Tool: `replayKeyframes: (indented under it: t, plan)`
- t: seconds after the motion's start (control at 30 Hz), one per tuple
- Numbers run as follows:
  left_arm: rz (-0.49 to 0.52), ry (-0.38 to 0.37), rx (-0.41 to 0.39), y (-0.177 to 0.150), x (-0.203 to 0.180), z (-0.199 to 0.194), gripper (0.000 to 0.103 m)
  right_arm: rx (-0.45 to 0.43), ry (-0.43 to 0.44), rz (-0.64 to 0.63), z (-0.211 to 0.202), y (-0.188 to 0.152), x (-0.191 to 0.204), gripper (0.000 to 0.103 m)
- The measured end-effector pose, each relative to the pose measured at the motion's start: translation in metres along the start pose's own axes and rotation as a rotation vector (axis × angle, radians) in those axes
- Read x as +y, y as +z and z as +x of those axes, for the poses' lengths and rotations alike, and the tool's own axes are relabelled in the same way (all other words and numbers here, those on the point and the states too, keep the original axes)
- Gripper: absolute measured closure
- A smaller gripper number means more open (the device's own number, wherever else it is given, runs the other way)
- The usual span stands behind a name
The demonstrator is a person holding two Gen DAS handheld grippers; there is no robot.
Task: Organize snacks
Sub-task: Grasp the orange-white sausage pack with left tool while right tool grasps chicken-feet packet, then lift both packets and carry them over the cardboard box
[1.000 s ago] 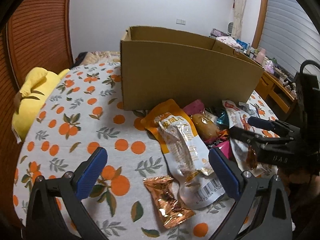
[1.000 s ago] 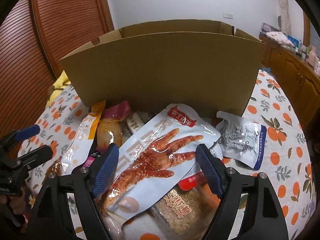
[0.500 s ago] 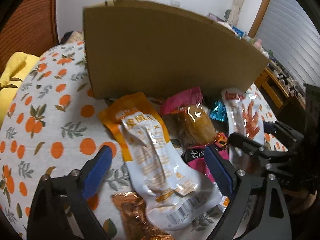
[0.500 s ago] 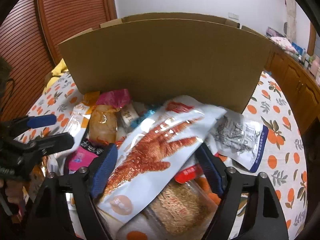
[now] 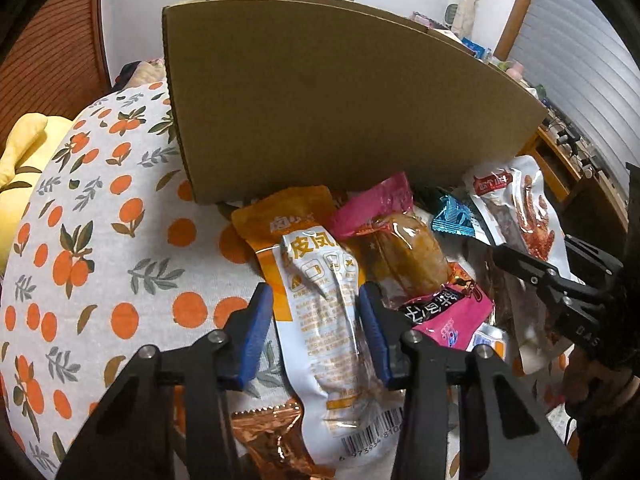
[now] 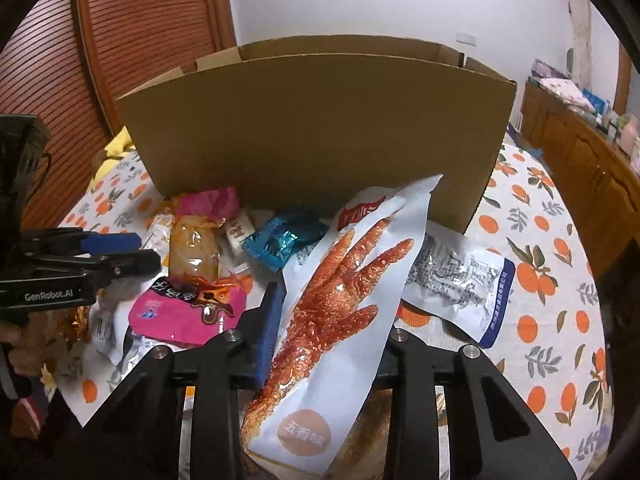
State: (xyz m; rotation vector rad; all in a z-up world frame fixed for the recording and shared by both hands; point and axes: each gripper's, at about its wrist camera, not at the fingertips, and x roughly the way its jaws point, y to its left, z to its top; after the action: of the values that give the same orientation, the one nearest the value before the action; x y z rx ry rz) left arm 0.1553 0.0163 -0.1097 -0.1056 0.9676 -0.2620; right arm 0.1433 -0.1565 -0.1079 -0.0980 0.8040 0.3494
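A tall cardboard box (image 5: 320, 108) stands behind a pile of snack packs on the orange-print cloth; it also shows in the right wrist view (image 6: 320, 128). My left gripper (image 5: 316, 320) has its blue pads closed on a white and orange snack pouch (image 5: 324, 320). My right gripper (image 6: 332, 324) is shut on a white chicken-feet pack (image 6: 340, 304) and lifts it, tilted, off the pile. The left gripper shows at the left of the right wrist view (image 6: 120, 252).
A pink pack (image 6: 188, 312), a blue foil pack (image 6: 280, 240), a brown pack with a pink top (image 6: 196, 244) and a white printed pack (image 6: 460, 280) lie before the box. A copper foil pack (image 5: 272, 436) lies under my left gripper. Wooden cabinets (image 6: 580, 152) stand right.
My left gripper moved forward over the white and orange pouch and closed on it. My right gripper closed on the chicken-feet pack and raised it.
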Motion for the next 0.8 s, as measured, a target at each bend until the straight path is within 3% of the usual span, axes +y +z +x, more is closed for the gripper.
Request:
replayKeyframes:
  t: [0.37, 0.47, 0.67, 0.73, 0.8]
  plan:
    - [-0.014, 0.017, -0.015, 0.002, 0.007, -0.004, 0.06, -0.048, 0.032, -0.008, -0.018, 0.0, 0.003, 0.078]
    - [-0.011, 0.05, 0.015, 0.007, 0.009, 0.001, 0.045, -0.044, 0.033, -0.019, -0.018, 0.001, 0.004, 0.078]
    - [0.095, 0.137, 0.064, 0.014, -0.007, 0.014, 0.033, -0.057, 0.034, -0.025, -0.021, 0.001, 0.004, 0.079]
    - [0.116, 0.147, 0.069, 0.016, -0.009, 0.016, 0.034, -0.057, 0.034, -0.029, -0.021, 0.0, 0.004, 0.079]
    - [0.132, 0.131, 0.063, 0.017, -0.013, 0.016, 0.047, -0.058, 0.035, -0.029, -0.022, 0.0, 0.004, 0.079]
